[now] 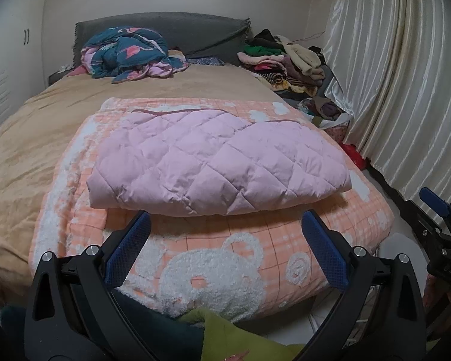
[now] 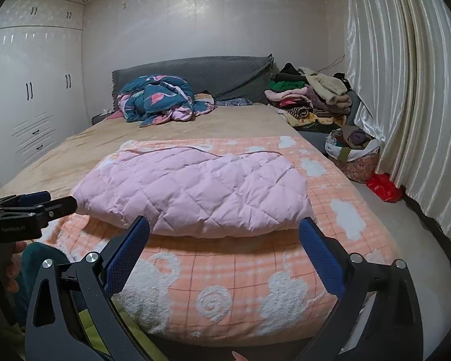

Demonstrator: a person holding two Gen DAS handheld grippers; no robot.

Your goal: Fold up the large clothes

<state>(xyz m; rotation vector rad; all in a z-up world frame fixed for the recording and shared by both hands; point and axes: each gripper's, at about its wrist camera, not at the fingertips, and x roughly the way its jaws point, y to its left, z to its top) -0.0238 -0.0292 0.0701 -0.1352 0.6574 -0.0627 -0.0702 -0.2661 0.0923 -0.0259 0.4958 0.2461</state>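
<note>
A pink quilted cover [image 1: 219, 156] lies folded in a thick rectangle on top of an orange checked blanket with white bears [image 1: 213, 258] at the foot of the bed. It also shows in the right wrist view [image 2: 195, 189], on the same blanket [image 2: 234, 282]. My left gripper [image 1: 225, 222] is open and empty, hovering just in front of the folded cover's near edge. My right gripper [image 2: 224, 228] is open and empty, also just in front of that edge. The right gripper shows at the right edge of the left wrist view [image 1: 436, 228]; the left gripper shows at the left edge of the right wrist view [image 2: 33, 207].
The bed has a tan sheet [image 1: 30, 138] and a grey headboard [image 2: 195, 69]. A crumpled blue flamingo duvet [image 2: 159, 99] lies near the headboard. A pile of clothes [image 2: 309, 99], a full laundry basket [image 2: 351, 153] and a red bag [image 2: 383, 186] stand by the curtain [image 2: 406, 90]. White wardrobes [image 2: 30, 90] are left.
</note>
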